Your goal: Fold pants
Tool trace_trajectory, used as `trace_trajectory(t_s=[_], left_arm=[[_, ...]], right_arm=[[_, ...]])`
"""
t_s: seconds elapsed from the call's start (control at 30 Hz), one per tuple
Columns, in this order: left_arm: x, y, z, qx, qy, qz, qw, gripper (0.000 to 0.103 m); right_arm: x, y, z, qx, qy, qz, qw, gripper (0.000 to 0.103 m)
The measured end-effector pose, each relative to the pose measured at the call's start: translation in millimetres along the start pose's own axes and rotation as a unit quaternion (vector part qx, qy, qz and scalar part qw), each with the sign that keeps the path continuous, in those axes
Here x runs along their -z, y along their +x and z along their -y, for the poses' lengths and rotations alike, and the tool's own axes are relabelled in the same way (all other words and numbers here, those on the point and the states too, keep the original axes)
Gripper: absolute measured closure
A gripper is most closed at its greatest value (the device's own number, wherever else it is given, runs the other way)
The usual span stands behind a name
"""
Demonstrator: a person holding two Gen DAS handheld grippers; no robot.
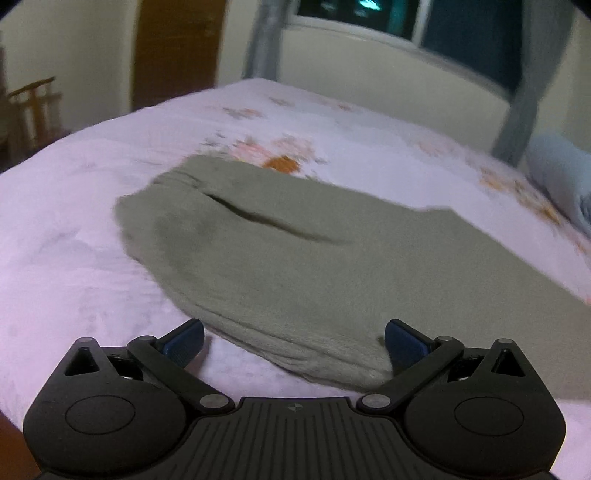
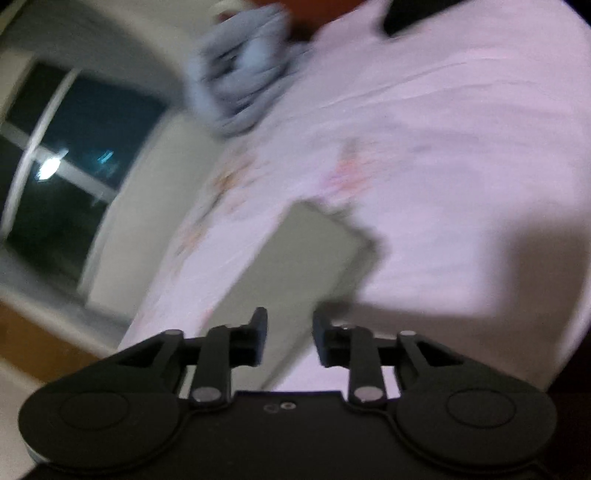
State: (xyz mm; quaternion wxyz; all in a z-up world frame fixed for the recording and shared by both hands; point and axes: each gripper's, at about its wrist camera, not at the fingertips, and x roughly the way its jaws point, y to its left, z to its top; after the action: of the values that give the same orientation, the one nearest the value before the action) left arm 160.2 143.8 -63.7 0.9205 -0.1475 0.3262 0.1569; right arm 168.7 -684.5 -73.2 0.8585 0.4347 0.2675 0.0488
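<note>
Olive-grey pants (image 1: 295, 251) lie flat on a pale pink bed sheet (image 1: 74, 221), with the waistband at the far left and a pocket slit across the middle. My left gripper (image 1: 293, 328) hovers at the near folded edge, jaws wide open, and the cloth lies between and below the blue pads (image 1: 184, 341) without being pinched. In the tilted, blurred right wrist view, one pant leg (image 2: 314, 251) stretches away over the sheet (image 2: 443, 147). My right gripper (image 2: 290, 321) stands over its near end with a narrow gap, and the pads do not press on the cloth.
A crumpled blue-grey cloth (image 1: 561, 173) lies at the bed's far right, also in the right wrist view as the cloth (image 2: 243, 74). Behind the bed are a wall and a dark window (image 1: 369, 14). A wooden rack (image 1: 37, 107) stands left. A dark object (image 2: 413, 14) lies on the sheet.
</note>
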Motion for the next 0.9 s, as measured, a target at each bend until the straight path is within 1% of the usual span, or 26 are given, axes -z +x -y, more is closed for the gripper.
trace_trajectory(t_s=[0.03, 0.07, 0.13, 0.17, 0.27, 0.33, 0.43, 0.53, 0.57, 0.6, 0.67, 0.77, 0.83, 0.87, 0.9], left_arm=[[-2, -2, -6, -0.009, -0.012, 0.006, 0.9999, 0.000], [-3, -4, -13, -0.017, -0.021, 0.011, 0.9996, 0.000], [-8, -5, -31, -0.038, -0.037, 0.016, 0.9985, 0.000], [-11, -4, -39, -0.054, -0.042, 0.014, 0.9975, 0.000], [-20, 0, -62, -0.087, -0.058, 0.009, 0.9945, 0.000], [-25, 4, -72, -0.096, -0.060, 0.011, 0.9936, 0.000], [-31, 10, -83, -0.096, -0.066, 0.013, 0.9931, 0.000], [-37, 20, -87, -0.095, -0.061, 0.012, 0.9935, 0.000], [-39, 23, -86, -0.095, -0.055, 0.012, 0.9938, 0.000], [-41, 27, -85, -0.095, -0.050, 0.011, 0.9942, 0.000], [-43, 33, -83, -0.095, -0.041, 0.011, 0.9946, 0.000], [-47, 43, -85, -0.095, -0.038, 0.008, 0.9947, 0.000], [-48, 49, -85, -0.094, -0.039, 0.005, 0.9948, 0.000], [-48, 51, -86, -0.094, -0.040, 0.005, 0.9948, 0.000], [-47, 54, -87, -0.092, -0.040, 0.004, 0.9950, 0.000]], right_arm=[[1, 6, -11, -0.013, -0.016, -0.009, 1.000, 0.081], [3, 18, -26, -0.030, -0.034, -0.025, 0.999, 0.080], [9, 46, -60, -0.051, -0.065, -0.058, 0.995, 0.080], [13, 61, -78, -0.062, -0.083, -0.074, 0.992, 0.080], [31, 105, -134, -0.097, -0.132, -0.114, 0.980, 0.079], [48, 133, -175, -0.109, -0.180, -0.138, 0.968, 0.077], [80, 175, -236, -0.126, -0.254, -0.171, 0.943, 0.069], [108, 209, -284, -0.139, -0.313, -0.192, 0.920, 0.053], [117, 219, -299, -0.140, -0.333, -0.196, 0.912, 0.046], [124, 227, -311, -0.143, -0.352, -0.199, 0.904, 0.044], [138, 244, -331, -0.144, -0.378, -0.209, 0.890, 0.044], [151, 264, -349, -0.145, -0.404, -0.219, 0.876, 0.045], [157, 274, -353, -0.142, -0.419, -0.220, 0.869, 0.042], [160, 277, -353, -0.137, -0.428, -0.219, 0.866, 0.037], [165, 282, -355, -0.128, -0.442, -0.215, 0.861, 0.028]])
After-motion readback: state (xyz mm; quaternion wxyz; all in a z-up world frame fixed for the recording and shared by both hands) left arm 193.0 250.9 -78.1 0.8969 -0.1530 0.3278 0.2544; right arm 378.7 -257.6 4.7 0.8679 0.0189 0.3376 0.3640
